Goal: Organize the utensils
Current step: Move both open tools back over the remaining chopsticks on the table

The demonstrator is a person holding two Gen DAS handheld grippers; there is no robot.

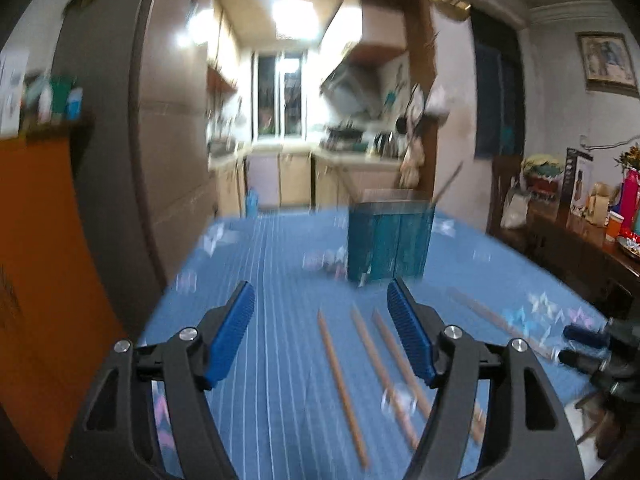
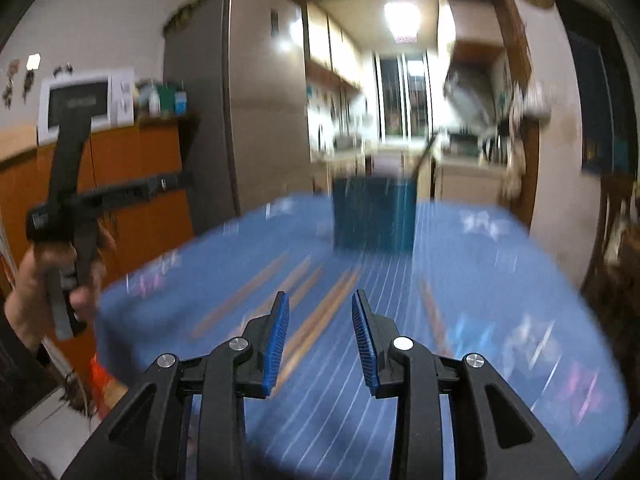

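Left gripper (image 1: 320, 308) wide open and empty above loose chopsticks; right gripper (image 2: 320, 316) part open, also empty.

Both grippers hover over the blue striped tablecloth (image 1: 260, 272) with nothing between their blue pads, a stance that suggests an approach to a pick. Wooden chopsticks (image 1: 342, 384) lie flat and roughly parallel just ahead of the left gripper, spaced apart so that each could probably be taken singly; another stick (image 1: 492, 320) lies off to the right, near the right gripper. Farther back stands the teal holder (image 1: 390, 240), upright and well apart from them, with one dark utensil (image 1: 450, 182) leaning out of it: the likely destination. Motion blur hides finer detail.
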